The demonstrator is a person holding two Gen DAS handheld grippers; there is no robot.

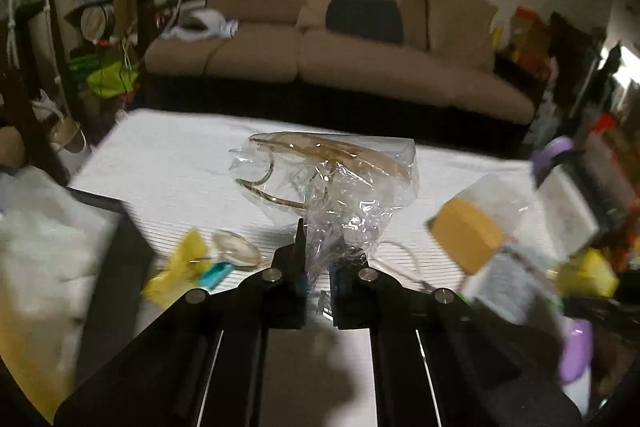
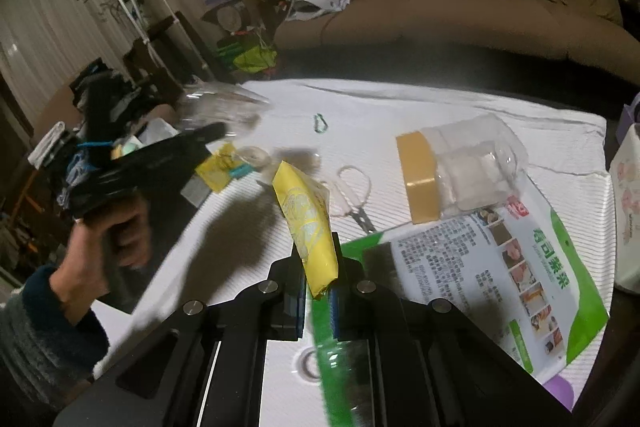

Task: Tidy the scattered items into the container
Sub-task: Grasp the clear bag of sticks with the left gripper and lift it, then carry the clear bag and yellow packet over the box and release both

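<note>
In the left wrist view, the left hand-held gripper [image 1: 318, 267] is seen clamped on the gathered neck of a crinkled clear plastic bag holding thin gold-coloured hoops [image 1: 332, 179], which is held up above the white ribbed surface [image 1: 172, 163]. The bag is judged light and limp, its film slippery and easily torn, while the hoops inside are stiff and liable to swing; a pinch on the bunched film, as taken here, is judged sounder than one on a single flat layer. A blurred pale mass at the left edge may be the container, but this cannot be told. In the right wrist view, the right hand-held gripper [image 2: 318, 283] is seen closed on the lower end of a slim yellow printed sachet [image 2: 308, 223], which stands tilted above the surface. The sachet is judged light and soft, with a smooth skin that could slip, so its sealed end is the better hold. Still lying on the surface are a clear plastic jar with a mustard-yellow lid [image 2: 460, 167], white-handled scissors [image 2: 354, 195] and a large green-and-white printed pouch [image 2: 512, 267], flat and floppy, best taken at an edge.
</note>
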